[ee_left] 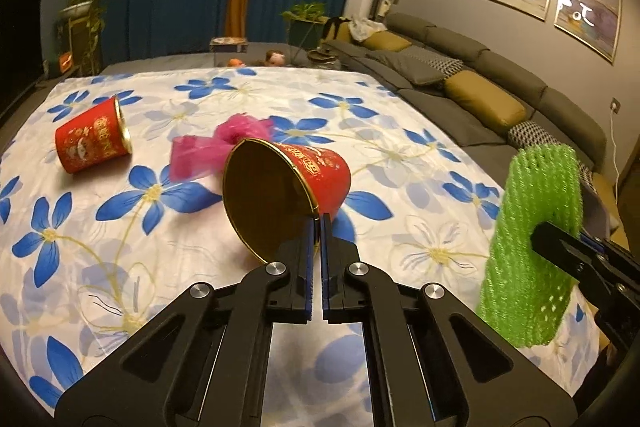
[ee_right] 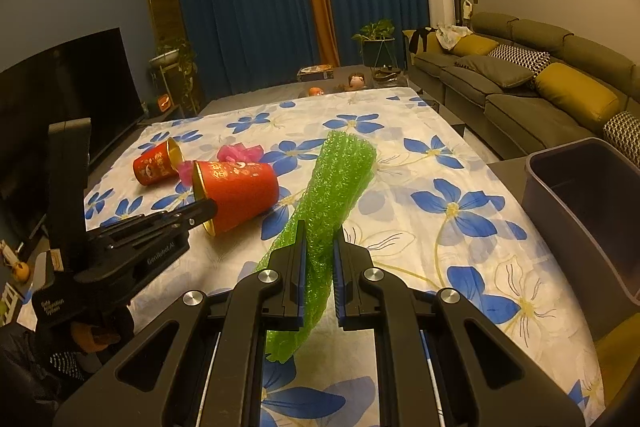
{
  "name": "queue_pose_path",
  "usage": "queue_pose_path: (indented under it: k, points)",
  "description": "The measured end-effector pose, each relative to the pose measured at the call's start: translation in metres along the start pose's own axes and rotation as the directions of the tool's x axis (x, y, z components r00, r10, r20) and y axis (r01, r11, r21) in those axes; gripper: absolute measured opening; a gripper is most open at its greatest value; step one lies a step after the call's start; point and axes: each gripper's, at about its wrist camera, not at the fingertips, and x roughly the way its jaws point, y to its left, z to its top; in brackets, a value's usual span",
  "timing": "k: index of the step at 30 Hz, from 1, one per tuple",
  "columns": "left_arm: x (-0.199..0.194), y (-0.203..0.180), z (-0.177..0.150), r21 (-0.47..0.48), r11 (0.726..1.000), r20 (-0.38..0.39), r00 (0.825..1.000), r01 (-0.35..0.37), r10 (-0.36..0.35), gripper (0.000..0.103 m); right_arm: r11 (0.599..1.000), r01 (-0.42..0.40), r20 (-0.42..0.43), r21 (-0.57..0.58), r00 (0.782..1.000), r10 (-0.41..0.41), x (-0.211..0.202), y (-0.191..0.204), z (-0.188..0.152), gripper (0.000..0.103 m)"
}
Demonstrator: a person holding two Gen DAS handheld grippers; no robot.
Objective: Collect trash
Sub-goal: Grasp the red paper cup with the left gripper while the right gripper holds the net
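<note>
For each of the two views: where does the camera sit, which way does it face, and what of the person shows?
Left wrist: on the left gripper, facing across the floral cloth; jaws pinch the near red can by its rim.
Right wrist: on the right gripper, facing the same way; holds the green foam net; a gloved hand shows.
Shared: both cans, pink scrap, each other's gripper.

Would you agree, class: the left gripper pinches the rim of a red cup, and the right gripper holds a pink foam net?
Not quite. The net in the right gripper is green, as the right wrist view shows. The left gripper does pinch the red cup at its rim.
</note>
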Motion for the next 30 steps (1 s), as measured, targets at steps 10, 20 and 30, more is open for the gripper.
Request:
queue_pose_path:
  k: [10,20,30]
  points:
    - [-0.049,-0.032,-0.002,0.026,0.999,0.090,0.996,0.026,-0.028,0.002,1.000,0.014,0.040,0.013,0.999,-0.015,-0.024,-0.008,0.002,0.012]
    - [-0.096,-0.072,0.003,0.087,0.996,0.169,0.985,0.016,-0.030,0.002,0.999,0.036,0.101,0.027,0.994,-0.039,-0.060,-0.025,0.006,0.012]
    - [-0.102,-0.119,0.005,0.144,0.988,0.179,0.981,0.047,-0.073,0.002,0.994,0.102,0.146,0.050,0.983,-0.108,-0.089,-0.059,0.009,0.012]
